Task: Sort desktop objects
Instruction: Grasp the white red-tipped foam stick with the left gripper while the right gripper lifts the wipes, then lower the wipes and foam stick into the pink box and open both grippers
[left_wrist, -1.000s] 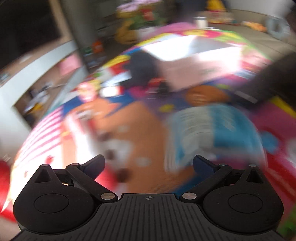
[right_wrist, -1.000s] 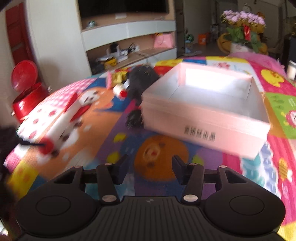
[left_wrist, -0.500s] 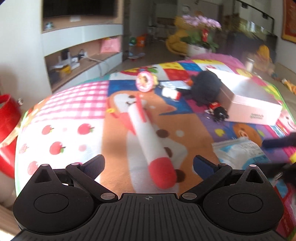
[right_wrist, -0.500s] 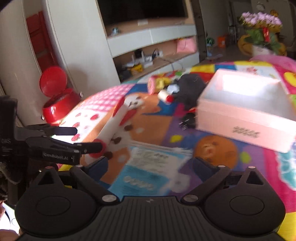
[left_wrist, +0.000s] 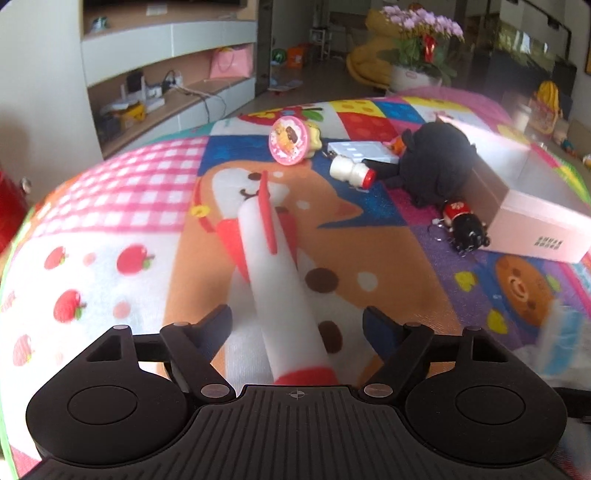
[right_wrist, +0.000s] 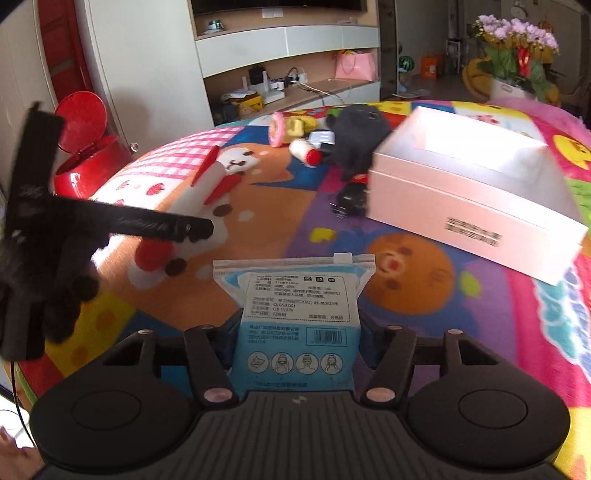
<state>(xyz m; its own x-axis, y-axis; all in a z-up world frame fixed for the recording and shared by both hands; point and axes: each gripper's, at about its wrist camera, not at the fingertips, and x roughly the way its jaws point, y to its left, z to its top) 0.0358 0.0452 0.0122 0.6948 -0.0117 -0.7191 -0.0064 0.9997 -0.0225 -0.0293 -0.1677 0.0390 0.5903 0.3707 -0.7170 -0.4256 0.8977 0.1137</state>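
Between the fingers of the left gripper (left_wrist: 297, 325) lies a white foam rocket (left_wrist: 280, 280), its long axis running away from the camera along the line of the fingers. Its rounded red nose sits nearest the gripper body and its red fins point toward the far end of the desk (left_wrist: 110, 221). The left fingers have just been closing, yet a gap shows on each side of the white tube, so they stand spread around it without pressing.

The right gripper (right_wrist: 297, 341) has also just been closing and now pinches a flat blue and white sachet (right_wrist: 295, 306) by its lower part. The sachet stands upright in the view, long axis away from the camera, with its clear zip strip at the far end. A white panel of small printed text, a barcode and four small face pictograms show on it; the writing is too small to read.

Further off sits an open pink box (right_wrist: 476, 192) with dark characters on its side wall, too blurred to read. Just beside the box lie a black plush toy (left_wrist: 436, 162), a small black and red figure (left_wrist: 463, 225), a little white bottle (left_wrist: 351, 171) with a red cap, and a round pink tin (left_wrist: 290, 144). A bright cartoon cloth covers the desk.
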